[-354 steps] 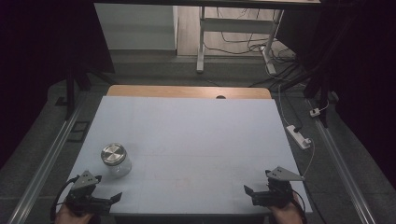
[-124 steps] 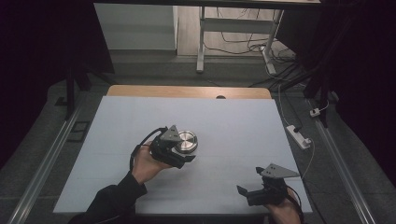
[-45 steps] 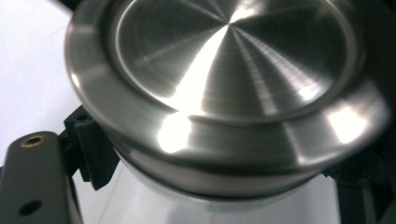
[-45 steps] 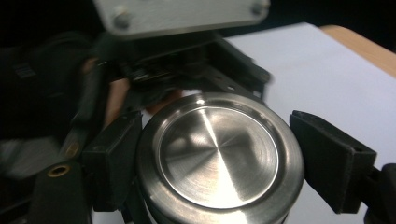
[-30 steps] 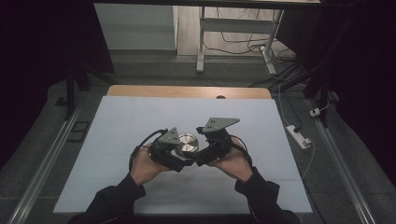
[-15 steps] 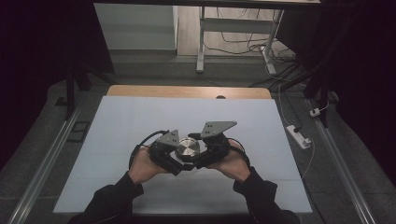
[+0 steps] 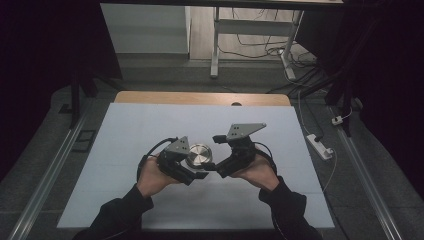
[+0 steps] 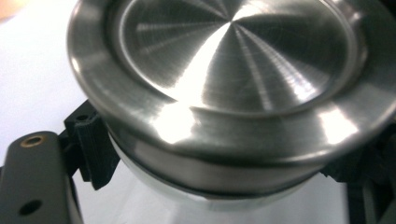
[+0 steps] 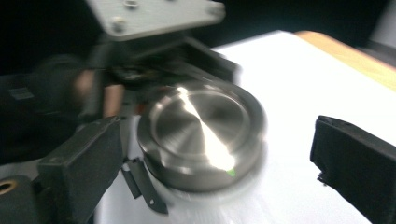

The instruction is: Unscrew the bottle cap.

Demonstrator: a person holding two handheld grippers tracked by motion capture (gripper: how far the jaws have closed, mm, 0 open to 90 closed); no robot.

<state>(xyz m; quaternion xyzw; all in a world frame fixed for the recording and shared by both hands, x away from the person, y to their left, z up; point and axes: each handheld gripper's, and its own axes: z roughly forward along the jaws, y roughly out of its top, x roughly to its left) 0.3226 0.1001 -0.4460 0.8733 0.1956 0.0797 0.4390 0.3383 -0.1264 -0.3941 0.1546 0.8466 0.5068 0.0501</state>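
High view: left tongs (image 7: 197, 175) grip the steel-lidded jar (image 7: 199, 155); right tongs (image 7: 212, 166), at its 3 o'clock, have just reopened, lid (image 9: 201, 122) unclamped, still on.

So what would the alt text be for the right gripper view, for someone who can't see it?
A round jar with a shiny metal lid stands on a white table, between the two open black jaws of the right gripper, which do not touch it. Behind it the left gripper, in a hand, grips the jar. The picture is slightly blurred.
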